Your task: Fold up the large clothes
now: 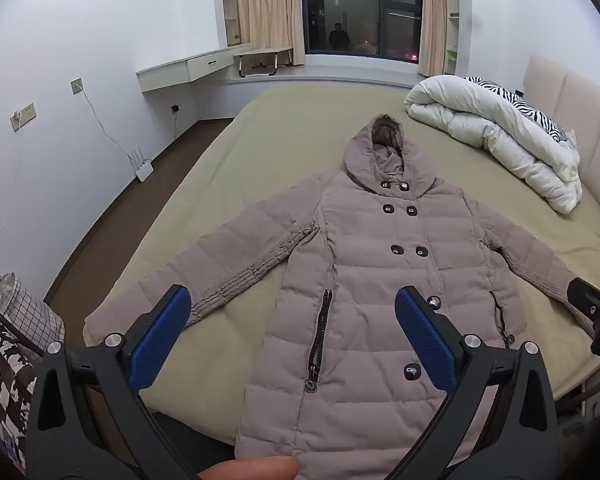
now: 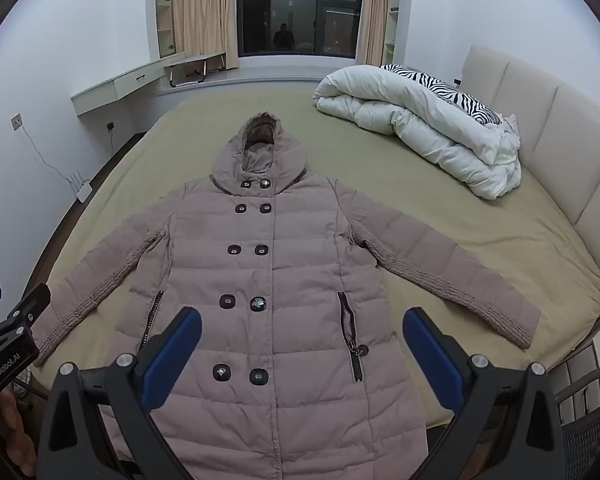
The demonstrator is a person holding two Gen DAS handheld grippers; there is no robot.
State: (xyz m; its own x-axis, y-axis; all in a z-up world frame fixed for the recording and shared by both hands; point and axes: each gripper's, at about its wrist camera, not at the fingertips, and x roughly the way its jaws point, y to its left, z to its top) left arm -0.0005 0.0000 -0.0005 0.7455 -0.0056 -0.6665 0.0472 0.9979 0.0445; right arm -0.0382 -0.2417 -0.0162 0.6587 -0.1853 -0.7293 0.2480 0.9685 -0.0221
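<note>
A long mauve quilted hooded coat (image 1: 380, 280) lies face up and spread flat on the olive bed (image 1: 292, 128), hood toward the window, both sleeves stretched out sideways. It also shows in the right wrist view (image 2: 268, 280). My left gripper (image 1: 292, 304) is open and empty, hovering above the coat's lower left part near the left sleeve. My right gripper (image 2: 302, 320) is open and empty, above the coat's lower middle. Each gripper shows at the edge of the other's view, the right one (image 1: 596, 304) and the left one (image 2: 12, 320).
A rolled white duvet (image 1: 496, 136) with a zebra-print pillow (image 1: 536, 112) lies at the bed's far right by the padded headboard (image 1: 580, 100). A checked basket (image 1: 24, 312) stands on the floor at left. A wall desk (image 1: 180, 68) and router (image 1: 142, 168) are on the left.
</note>
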